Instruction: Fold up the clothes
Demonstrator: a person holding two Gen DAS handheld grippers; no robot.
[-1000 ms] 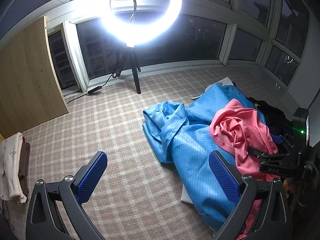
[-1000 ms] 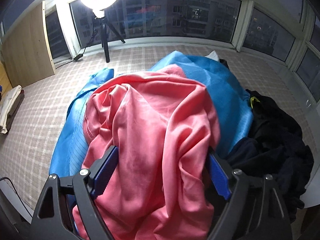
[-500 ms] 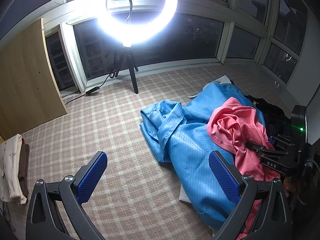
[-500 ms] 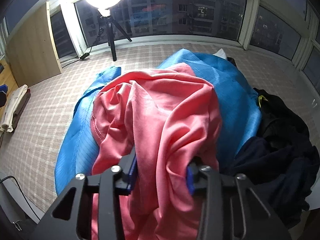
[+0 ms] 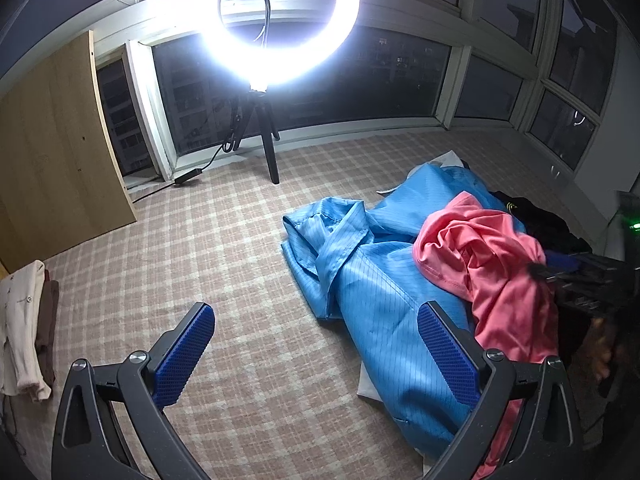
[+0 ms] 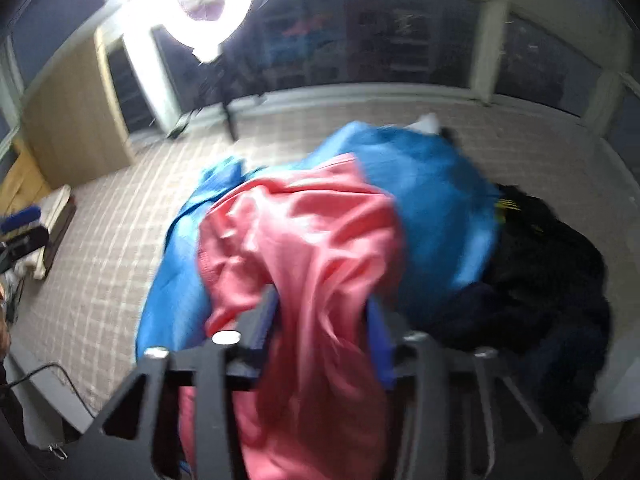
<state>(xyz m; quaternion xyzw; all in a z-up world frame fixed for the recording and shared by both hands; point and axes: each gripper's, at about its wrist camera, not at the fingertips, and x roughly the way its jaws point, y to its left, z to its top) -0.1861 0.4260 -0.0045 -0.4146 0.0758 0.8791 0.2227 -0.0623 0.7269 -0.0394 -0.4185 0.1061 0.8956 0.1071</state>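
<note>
Pink garment (image 6: pixel 320 248) in right gripper (image 6: pixel 320 316)

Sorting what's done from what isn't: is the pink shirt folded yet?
Not folded. The pink shirt lies crumpled on the blue coat, bunched between the fingers of the right gripper.

One pink garment (image 5: pixel 492 272), one blue garment (image 5: pixel 384 300), one ring light (image 5: pixel 280 20), two hand-held grippers (image 5: pixel 316 354) (image 6: pixel 322 320)
</note>
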